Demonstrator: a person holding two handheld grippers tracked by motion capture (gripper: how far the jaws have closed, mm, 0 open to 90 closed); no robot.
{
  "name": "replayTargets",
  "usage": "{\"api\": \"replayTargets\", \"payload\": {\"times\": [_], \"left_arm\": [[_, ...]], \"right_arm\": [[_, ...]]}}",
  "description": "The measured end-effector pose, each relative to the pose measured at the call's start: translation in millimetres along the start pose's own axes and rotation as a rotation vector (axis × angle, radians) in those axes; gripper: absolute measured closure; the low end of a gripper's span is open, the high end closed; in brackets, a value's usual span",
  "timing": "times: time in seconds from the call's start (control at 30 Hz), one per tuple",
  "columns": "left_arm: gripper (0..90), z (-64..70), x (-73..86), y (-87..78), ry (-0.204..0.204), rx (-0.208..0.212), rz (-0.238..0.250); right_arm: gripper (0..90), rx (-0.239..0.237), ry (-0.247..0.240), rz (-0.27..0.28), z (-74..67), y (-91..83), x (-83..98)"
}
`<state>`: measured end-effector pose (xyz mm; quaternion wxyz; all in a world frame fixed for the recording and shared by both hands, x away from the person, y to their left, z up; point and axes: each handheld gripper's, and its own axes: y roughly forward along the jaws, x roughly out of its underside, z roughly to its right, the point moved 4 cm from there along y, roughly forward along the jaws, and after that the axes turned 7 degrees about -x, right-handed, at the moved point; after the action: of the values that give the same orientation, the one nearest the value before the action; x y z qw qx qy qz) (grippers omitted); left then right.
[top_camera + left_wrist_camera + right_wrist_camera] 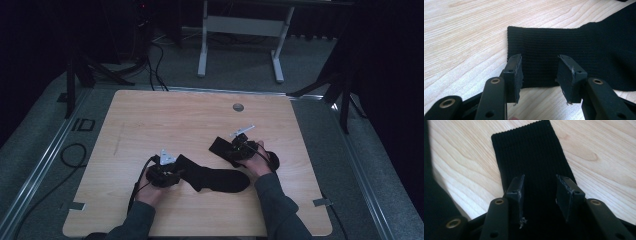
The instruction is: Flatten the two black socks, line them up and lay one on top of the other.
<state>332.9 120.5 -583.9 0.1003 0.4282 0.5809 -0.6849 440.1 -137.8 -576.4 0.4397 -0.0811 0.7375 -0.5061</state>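
black sock (574,47) cuff under spread left hand-held gripper (539,75); second sock (531,157) under spread right hand-held gripper (539,195).

You're in some kind of lab or recording studio; light wood bench (150,115) on grey carpet (240,65), black drapes (390,60) around, tripod legs (90,72), loose cables (157,62), another desk frame (240,25) behind.

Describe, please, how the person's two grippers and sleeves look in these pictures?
Both grippers are black. The left gripper carries a grey three-cornered plate on top, and a black cable trails from it. The right gripper bears a pale grey bracket. In the gripper views each has two black jaws with brass-ringed holes and flat black pads, frayed at the edges. The sleeves are dark grey-green.
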Motion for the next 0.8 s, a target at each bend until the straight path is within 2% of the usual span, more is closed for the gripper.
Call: {"api": "replayTargets", "payload": {"times": [0.13, 0.3, 0.4, 0.6, 0.8], "left_arm": [[55.6, 0.5, 0.0, 0.1, 0.005, -0.002, -0.003], [55.0, 0.9, 0.2, 0.3, 0.007, -0.003, -0.004], [54.7, 1.3, 0.2, 0.3, 0.006, -0.003, -0.005], [54.4, 2.1, 0.3, 0.3, 0.005, -0.003, -0.004], [53.8, 2.8, 0.3, 0.1, 0.0, 0.001, -0.004]], "right_arm": [[62.9, 0.006, -0.013, -0.007, -2.0, 0.3, -0.7], [76.6, 0.021, 0.0, 0.0, -6.6, 2.3, -2.6], [81.3, 0.024, -0.002, 0.0, -9.4, 3.2, -3.6], [84.1, 0.031, 0.007, -0.016, -11.9, 5.2, -7.6], [84.6, -0.004, 0.036, 0.002, -15.4, 8.1, -11.1]]}}
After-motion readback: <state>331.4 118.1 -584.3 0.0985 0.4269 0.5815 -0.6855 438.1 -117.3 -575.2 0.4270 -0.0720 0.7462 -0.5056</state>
